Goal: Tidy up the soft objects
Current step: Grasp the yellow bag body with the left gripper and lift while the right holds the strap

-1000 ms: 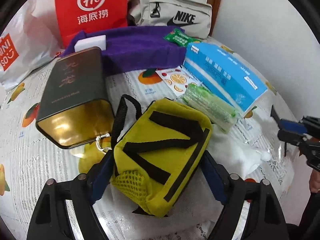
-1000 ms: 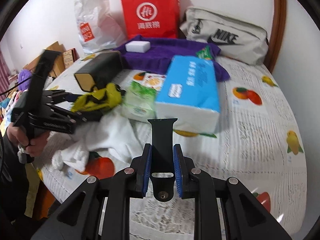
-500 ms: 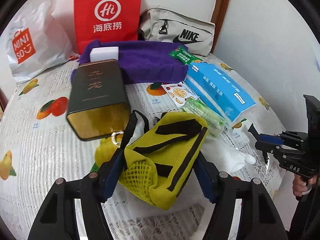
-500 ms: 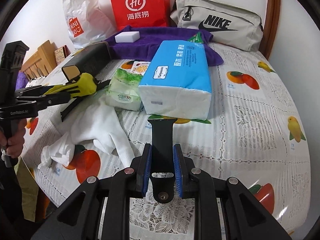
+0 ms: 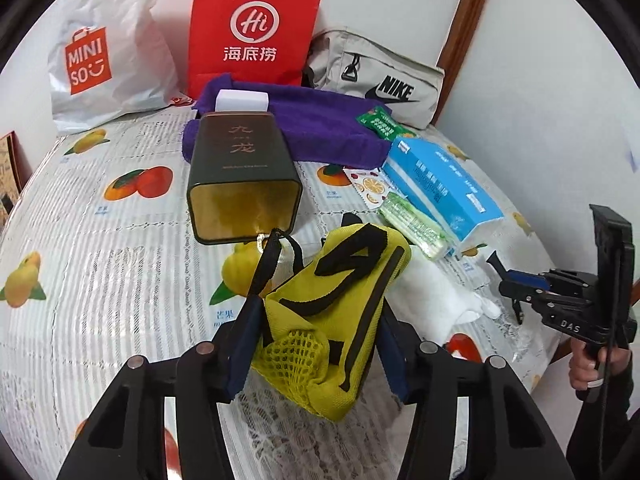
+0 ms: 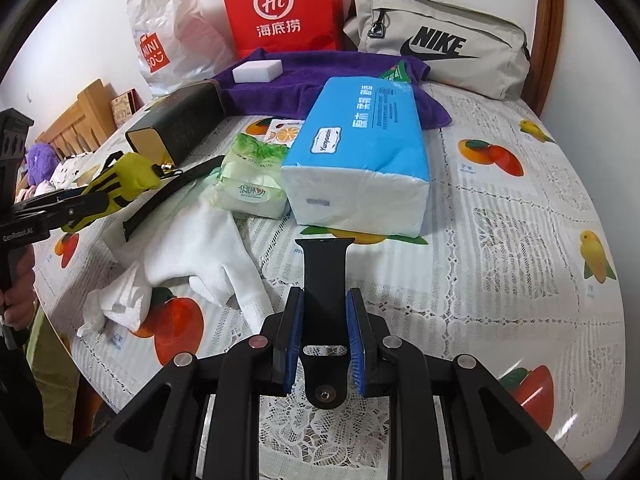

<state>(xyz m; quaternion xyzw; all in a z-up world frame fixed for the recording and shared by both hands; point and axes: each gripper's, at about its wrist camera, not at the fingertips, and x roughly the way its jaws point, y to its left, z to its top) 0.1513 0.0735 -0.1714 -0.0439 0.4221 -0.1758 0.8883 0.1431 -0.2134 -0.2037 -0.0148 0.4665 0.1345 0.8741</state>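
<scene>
My left gripper is shut on a yellow pouch with black straps and holds it lifted above the table; the pouch also shows in the right wrist view. My right gripper is shut on a black watch strap that sticks forward over the tablecloth. White gloves lie crumpled between the two grippers. A blue tissue pack and a green tissue pack lie ahead of the right gripper. A purple towel with a white sponge on it lies further back.
A dark tin box lies on its side near the pouch. A red paper bag, a white Miniso bag and a grey Nike bag stand against the wall. The fruit-print tablecloth spreads to the right.
My left gripper has lifted and drawn back with the yellow pouch, away from the tin box. My right gripper has moved closer to the blue tissue pack, still holding the strap.
</scene>
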